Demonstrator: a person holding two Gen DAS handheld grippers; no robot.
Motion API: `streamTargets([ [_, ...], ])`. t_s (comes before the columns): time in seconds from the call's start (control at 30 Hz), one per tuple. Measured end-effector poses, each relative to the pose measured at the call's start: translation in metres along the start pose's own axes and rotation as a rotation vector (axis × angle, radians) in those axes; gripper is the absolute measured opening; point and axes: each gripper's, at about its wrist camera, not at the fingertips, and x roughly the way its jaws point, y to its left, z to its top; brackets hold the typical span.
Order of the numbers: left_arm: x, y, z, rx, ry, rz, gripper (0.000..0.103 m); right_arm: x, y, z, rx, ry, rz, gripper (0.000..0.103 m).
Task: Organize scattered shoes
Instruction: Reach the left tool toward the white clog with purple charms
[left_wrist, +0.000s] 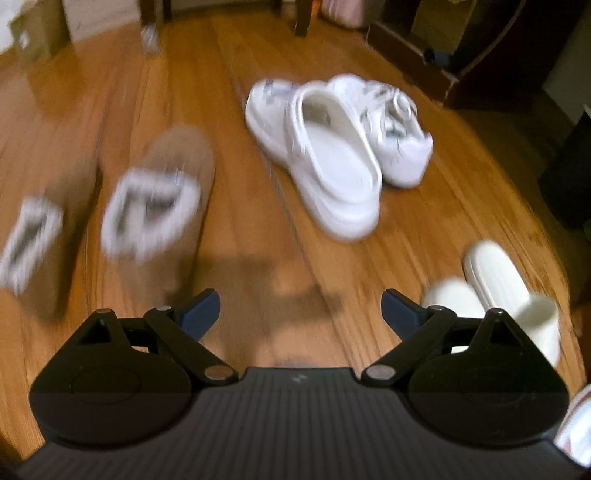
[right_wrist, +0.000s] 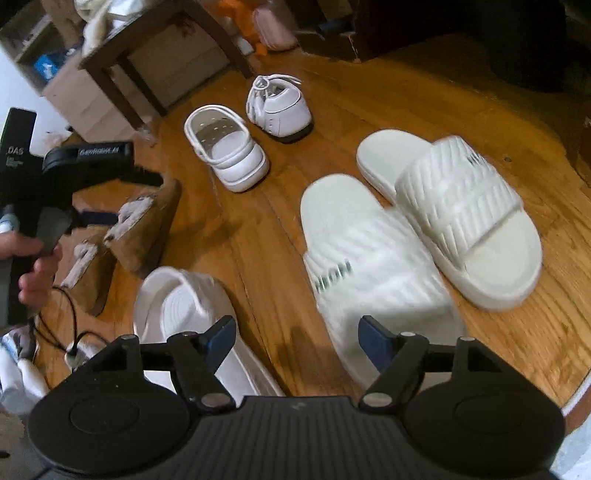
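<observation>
The white clog (right_wrist: 227, 155) near the middle of the wooden floor (right_wrist: 369, 107) serves as the landmark. Just behind it and to its right stands a white sneaker (right_wrist: 279, 107), close but apart in the right wrist view; the left wrist view shows the 2 overlapping, so whether they touch cannot be told. To the clog's right and nearer the camera lie 2 cream slides (right_wrist: 424, 236) side by side, their edges touching, toes pointing opposite ways. To the clog's left and nearer sit 2 tan slippers (right_wrist: 122, 236) with pale fuzzy trim, tipped up on edge. Nearest of all, directly below the clog in the right wrist view, lies another white clog (right_wrist: 188, 310), apparently its mate.

The right gripper (right_wrist: 297, 338) hovers above bare floor between that near clog and the nearer slide, its jaws spread with nothing in them. The left gripper (left_wrist: 301, 312) is likewise spread and empty over bare boards, with the tan slippers to its left.

Judging by their look, the slides are light moulded foam: springy, stiff enough to lift by the ribbed strap or a side wall of the sole. The clogs seem rubbery and light; the heel strap or rim would suit. The slippers look soft and may sag, so a pinch across the sole edge seems safer.
</observation>
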Motion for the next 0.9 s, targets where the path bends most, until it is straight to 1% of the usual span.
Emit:
streamTargets([
  [0.03,0.007,-0.001,0.011,0.016,-0.015,0.002,0.095,0.001,0.006,0.009,-0.015,-0.008,-0.008,0.086],
  [0.07,0.013,-0.002,0.022,0.033,-0.030,0.004,0.095,0.003,0.012,0.019,-0.028,-0.029,-0.013,0.089],
  [0.13,0.027,-0.001,0.038,0.049,-0.048,-0.010,0.095,0.010,0.022,0.035,-0.038,-0.059,-0.020,0.091],
  [0.2,0.042,0.001,0.052,0.050,-0.060,-0.015,0.095,0.018,0.031,0.050,-0.064,-0.085,-0.017,0.090],
  [0.23,0.048,0.003,0.057,0.041,-0.063,-0.016,0.095,0.026,0.038,0.062,-0.110,-0.118,-0.005,0.077],
  [0.27,0.053,0.005,0.062,0.032,-0.065,-0.019,0.095,0.033,0.045,0.072,-0.163,-0.139,-0.006,0.060],
  [0.33,0.064,0.013,0.071,0.017,-0.058,-0.030,0.092,0.048,0.057,0.093,-0.252,-0.170,-0.012,0.058],
  [0.4,0.069,0.017,0.075,0.037,-0.063,-0.022,0.092,0.060,0.061,0.112,-0.230,-0.151,-0.008,0.058],
  [0.47,0.070,0.020,0.075,0.060,-0.082,-0.033,0.092,0.066,0.066,0.120,-0.227,-0.158,0.011,0.058],
  [0.57,0.079,0.022,0.076,0.060,-0.068,-0.044,0.092,0.075,0.075,0.123,-0.214,-0.151,-0.015,0.059],
  [0.6,0.084,0.020,0.075,0.061,-0.054,-0.020,0.092,0.077,0.076,0.122,-0.212,-0.154,-0.022,0.061],
  [0.63,0.089,0.016,0.073,0.071,-0.035,0.014,0.092,0.079,0.080,0.117,-0.209,-0.161,-0.035,0.067],
  [0.67,0.092,0.011,0.072,0.081,-0.030,0.025,0.092,0.080,0.082,0.112,-0.210,-0.168,-0.044,0.069],
  [0.8,0.096,0.003,0.075,0.099,-0.083,0.004,0.093,0.078,0.085,0.095,-0.205,-0.166,-0.063,0.069],
  [0.9,0.105,0.002,0.085,0.088,-0.115,0.049,0.093,0.061,0.082,0.081,-0.160,-0.143,-0.029,0.069],
])
